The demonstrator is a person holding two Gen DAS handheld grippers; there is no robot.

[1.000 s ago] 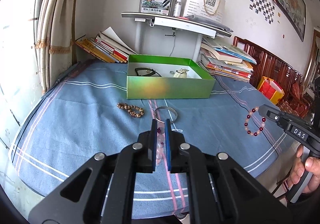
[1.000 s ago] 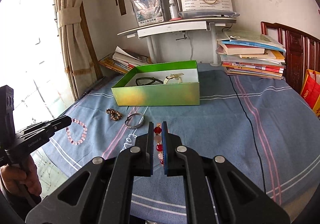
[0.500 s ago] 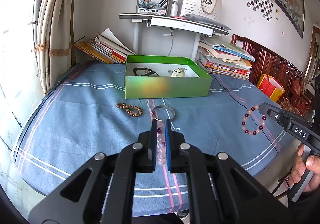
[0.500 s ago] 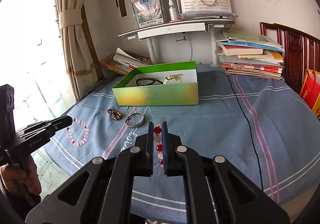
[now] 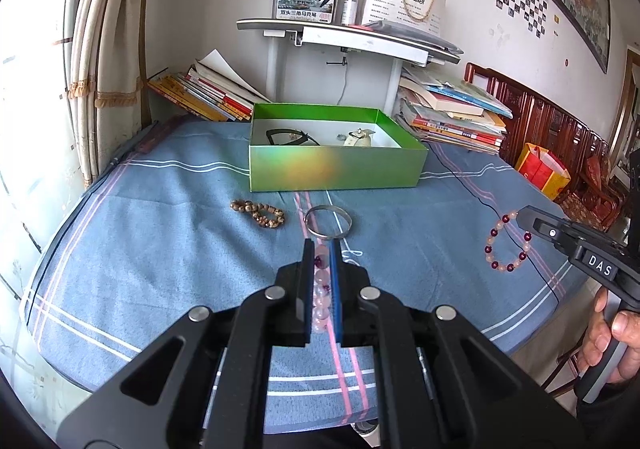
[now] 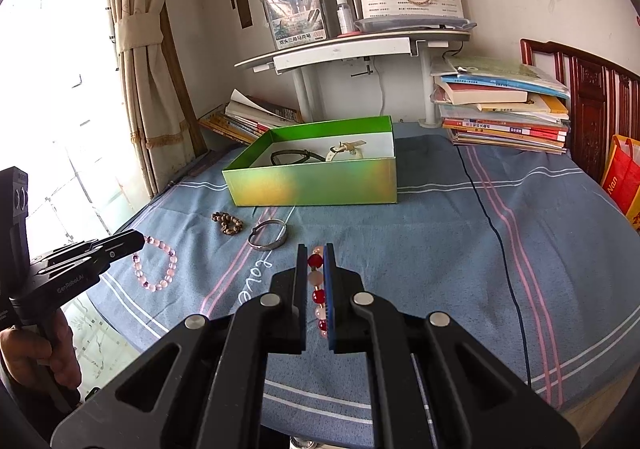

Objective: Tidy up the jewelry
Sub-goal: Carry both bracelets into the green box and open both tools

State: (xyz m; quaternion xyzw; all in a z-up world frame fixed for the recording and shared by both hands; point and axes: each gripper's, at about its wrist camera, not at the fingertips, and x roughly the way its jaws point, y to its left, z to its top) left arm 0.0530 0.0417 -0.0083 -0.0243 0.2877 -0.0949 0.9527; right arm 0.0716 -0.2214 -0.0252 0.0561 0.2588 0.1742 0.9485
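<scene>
My left gripper [image 5: 322, 249] is shut on a pale pink bead bracelet [image 5: 322, 289], which hangs as a loop [image 6: 156, 267] from its tips in the right wrist view. My right gripper [image 6: 312, 253] is shut on a red and peach bead bracelet [image 6: 317, 291]; that bracelet dangles [image 5: 508, 245] off the table's right side in the left wrist view. On the blue cloth lie a brown bead bracelet [image 5: 259, 211] and a silver bangle [image 5: 328, 223]. Behind them stands an open green box [image 5: 334, 169] holding a dark cord and a pale watch [image 5: 358, 137].
Book stacks [image 5: 452, 117] sit behind the box on both sides, under a white shelf stand [image 5: 344, 35]. A black cable [image 6: 500, 249] runs across the cloth on the right. A curtain [image 5: 100, 61] and window flank the left edge. A hand [image 5: 614, 345] grips the right handle.
Both grippers keep their bracelets and barely shift; the left wrist view tilts slightly, the box sitting a touch lower in frame.
</scene>
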